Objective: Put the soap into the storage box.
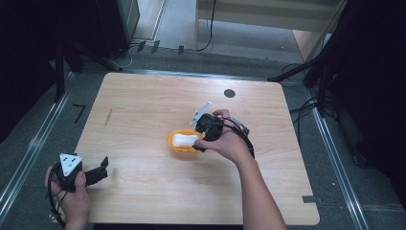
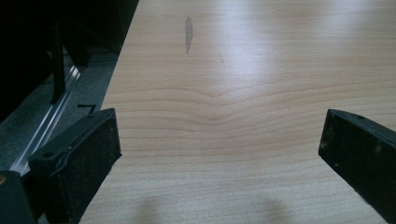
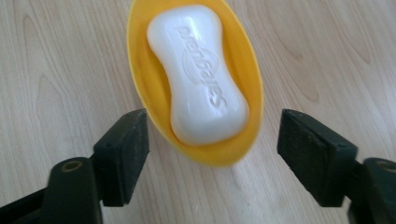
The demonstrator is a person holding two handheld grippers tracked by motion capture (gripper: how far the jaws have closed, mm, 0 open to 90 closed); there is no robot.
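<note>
A white soap [image 3: 198, 74] lies in my yellow dish [image 3: 243, 70] mid-table [image 1: 143, 110]. My right gripper [image 3: 212, 154] is wide open around the dish's near end. My left gripper [image 2: 219, 149] is open near the table's left edge.

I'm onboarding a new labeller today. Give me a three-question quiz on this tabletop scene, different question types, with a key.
1. True or false: the white bar of soap lies inside the oval yellow plastic dish.
2. Which tool is at the dish: A) left tool B) right tool?
3. Fill in: the left tool's jaws are ____ over the bare light wooden table.

Key: 1 true. 2 B. 3 open.
</note>
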